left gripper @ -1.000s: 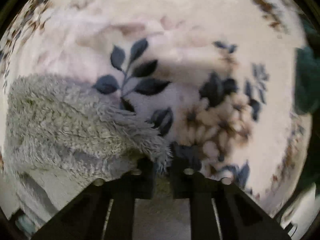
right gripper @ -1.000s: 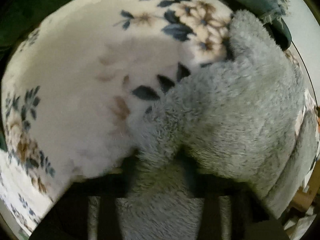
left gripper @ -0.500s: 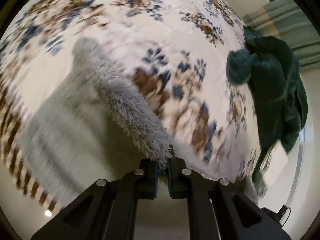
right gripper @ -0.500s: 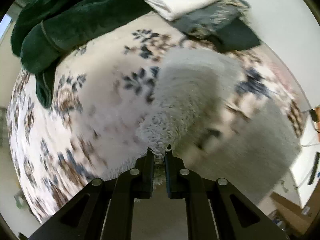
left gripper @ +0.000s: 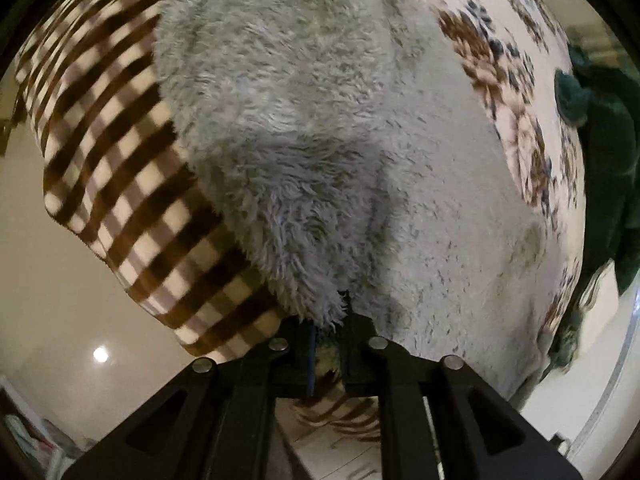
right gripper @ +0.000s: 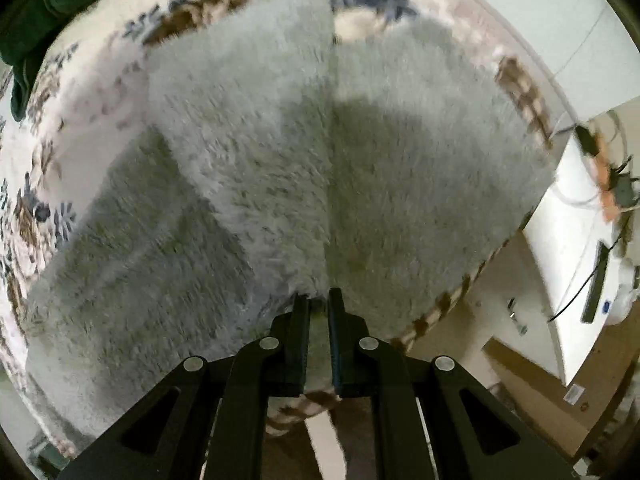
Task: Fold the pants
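The pants (left gripper: 304, 120) are grey and fluffy and fill most of both views, spread over a flowered bedspread (left gripper: 512, 80). My left gripper (left gripper: 328, 320) is shut on a fluffy edge of the pants at the near side. In the right wrist view the pants (right gripper: 320, 160) lie doubled, with one layer's straight edge running up the middle. My right gripper (right gripper: 319, 300) is shut on the pants at the near end of that edge.
A brown and cream checked blanket (left gripper: 104, 152) hangs at the left bed edge over a beige floor (left gripper: 48, 300). A dark green garment (left gripper: 600, 152) lies at the right. A white desk (right gripper: 576, 272) with cables stands right of the bed.
Both grippers have swung back with the pants edge held, from over the flowered bedspread to the near bed edge. The lifted half now lies over the other half.
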`<state>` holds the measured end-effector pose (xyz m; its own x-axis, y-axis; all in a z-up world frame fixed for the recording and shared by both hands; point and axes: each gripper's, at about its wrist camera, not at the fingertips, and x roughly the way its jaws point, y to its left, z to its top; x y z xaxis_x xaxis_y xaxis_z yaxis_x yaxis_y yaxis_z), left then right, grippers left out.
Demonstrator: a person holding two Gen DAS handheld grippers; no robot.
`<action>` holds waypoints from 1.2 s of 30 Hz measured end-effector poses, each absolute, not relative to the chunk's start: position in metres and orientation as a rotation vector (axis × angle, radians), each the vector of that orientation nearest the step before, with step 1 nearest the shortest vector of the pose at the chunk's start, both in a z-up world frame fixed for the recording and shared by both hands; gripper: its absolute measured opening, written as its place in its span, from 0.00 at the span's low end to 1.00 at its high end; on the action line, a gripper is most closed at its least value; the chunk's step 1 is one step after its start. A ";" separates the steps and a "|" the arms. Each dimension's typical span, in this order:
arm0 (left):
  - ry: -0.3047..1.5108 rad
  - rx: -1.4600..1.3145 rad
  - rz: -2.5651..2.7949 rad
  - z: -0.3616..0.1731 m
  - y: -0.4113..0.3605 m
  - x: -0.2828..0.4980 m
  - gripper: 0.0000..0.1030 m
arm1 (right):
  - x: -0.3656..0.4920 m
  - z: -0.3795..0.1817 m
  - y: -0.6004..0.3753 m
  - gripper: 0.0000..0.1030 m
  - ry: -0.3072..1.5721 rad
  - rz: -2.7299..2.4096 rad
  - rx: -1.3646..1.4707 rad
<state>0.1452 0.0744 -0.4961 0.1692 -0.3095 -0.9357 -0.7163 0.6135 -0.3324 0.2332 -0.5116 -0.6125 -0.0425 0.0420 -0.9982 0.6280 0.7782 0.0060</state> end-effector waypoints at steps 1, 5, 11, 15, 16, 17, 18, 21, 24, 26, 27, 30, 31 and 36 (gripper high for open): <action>1.412 -0.934 0.348 -0.491 0.074 0.146 0.09 | 0.228 -0.616 -0.518 0.15 1.573 -0.493 0.602; 1.348 -0.787 0.338 -0.450 0.066 0.148 0.26 | 0.213 -0.600 -0.537 0.66 1.545 -0.444 0.675; 1.270 -0.545 0.348 -0.409 0.053 0.158 0.84 | 0.231 -0.546 -0.541 0.70 1.444 -0.406 0.479; 1.325 -0.416 0.305 -0.428 0.026 0.185 0.84 | 0.302 -0.548 -0.525 0.70 1.381 -0.369 0.314; 1.330 -0.402 0.294 -0.433 0.018 0.193 0.84 | 0.323 -0.555 -0.516 0.70 1.379 -0.363 0.277; 1.340 -0.386 0.284 -0.437 0.009 0.199 0.84 | 0.344 -0.560 -0.512 0.70 1.386 -0.354 0.246; 1.350 -0.376 0.265 -0.442 0.000 0.206 0.84 | 0.363 -0.568 -0.507 0.70 1.398 -0.339 0.200; 1.357 -0.313 0.196 -0.447 -0.034 0.222 0.84 | 0.400 -0.601 -0.499 0.66 1.450 -0.361 0.074; 1.359 -0.279 0.117 -0.447 -0.064 0.237 0.84 | 0.394 -0.599 -0.518 0.11 1.413 -0.442 0.120; 1.352 -0.251 0.062 -0.443 -0.081 0.242 0.84 | 0.370 -0.583 -0.540 0.11 1.326 -0.519 0.214; 1.352 -0.232 0.032 -0.443 -0.091 0.244 0.84 | 0.354 -0.572 -0.556 0.10 1.288 -0.565 0.256; 1.373 -0.218 -0.027 -0.447 -0.119 0.246 0.84 | 0.286 -0.553 -0.621 0.10 1.217 -0.750 0.441; 1.383 -0.216 -0.042 -0.448 -0.126 0.247 0.84 | 0.268 -0.554 -0.637 0.10 1.215 -0.787 0.502; 1.412 -0.203 -0.104 -0.453 -0.162 0.238 0.84 | 0.167 -0.594 -0.716 0.13 1.255 -0.905 0.922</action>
